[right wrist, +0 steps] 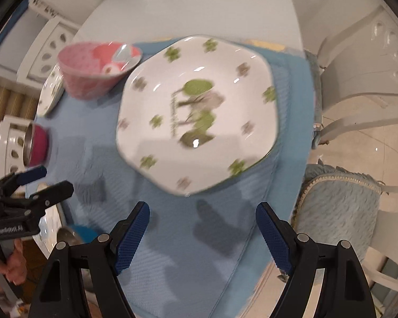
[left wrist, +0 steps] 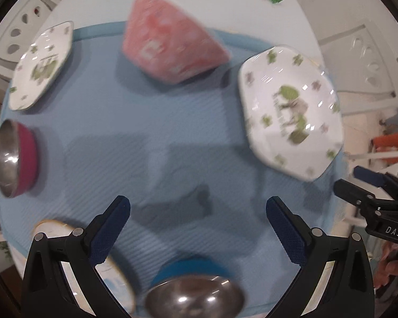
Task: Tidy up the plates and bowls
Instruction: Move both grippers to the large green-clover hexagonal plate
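Your left gripper points down over the ribbed blue mat, fingers spread wide, nothing between them. Ahead of them sits the pink patterned bowl; a small white clover-print plate lies far left, a steel bowl with magenta outside left, and a steel bowl with blue outside just below. Your right gripper is also open and empty; the large white hexagonal clover-print plate lies just ahead of its fingers, flat on the mat on the white desk.
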